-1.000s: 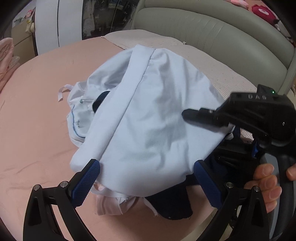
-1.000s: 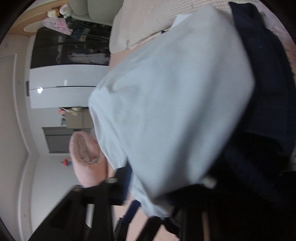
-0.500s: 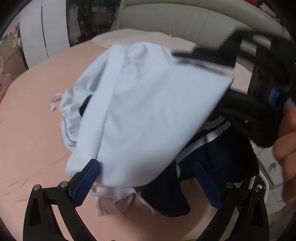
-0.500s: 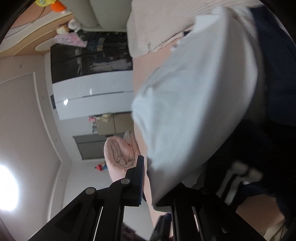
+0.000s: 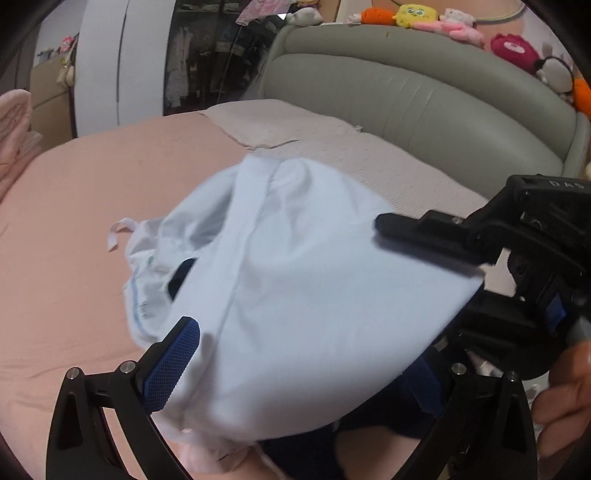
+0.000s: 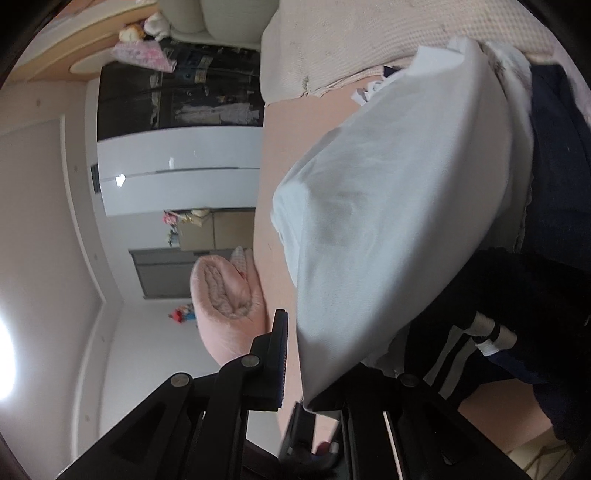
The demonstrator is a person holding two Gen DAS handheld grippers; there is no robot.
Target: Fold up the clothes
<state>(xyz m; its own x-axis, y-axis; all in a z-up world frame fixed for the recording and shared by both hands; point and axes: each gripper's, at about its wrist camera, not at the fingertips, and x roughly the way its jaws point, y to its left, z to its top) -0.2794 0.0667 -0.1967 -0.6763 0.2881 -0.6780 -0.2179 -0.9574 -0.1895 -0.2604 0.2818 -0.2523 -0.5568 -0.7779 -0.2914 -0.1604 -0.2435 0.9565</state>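
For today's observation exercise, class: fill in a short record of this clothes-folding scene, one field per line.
Surface: pink bed sheet
Garment being handled: pale blue garment
Underneath: dark navy clothing
Right hand-held gripper: shut on the pale blue garment's corner
Left hand-held gripper: open, garment lying between its fingers
Background: grey headboard, plush toys

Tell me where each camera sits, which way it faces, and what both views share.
Left wrist: on the left gripper, facing down over the bed toward the headboard; its open fingers, the right gripper and a hand show.
Right wrist: on the right gripper, rolled sideways, facing the wardrobe; own fingers show.
Shared: the pale blue garment, the dark clothes.
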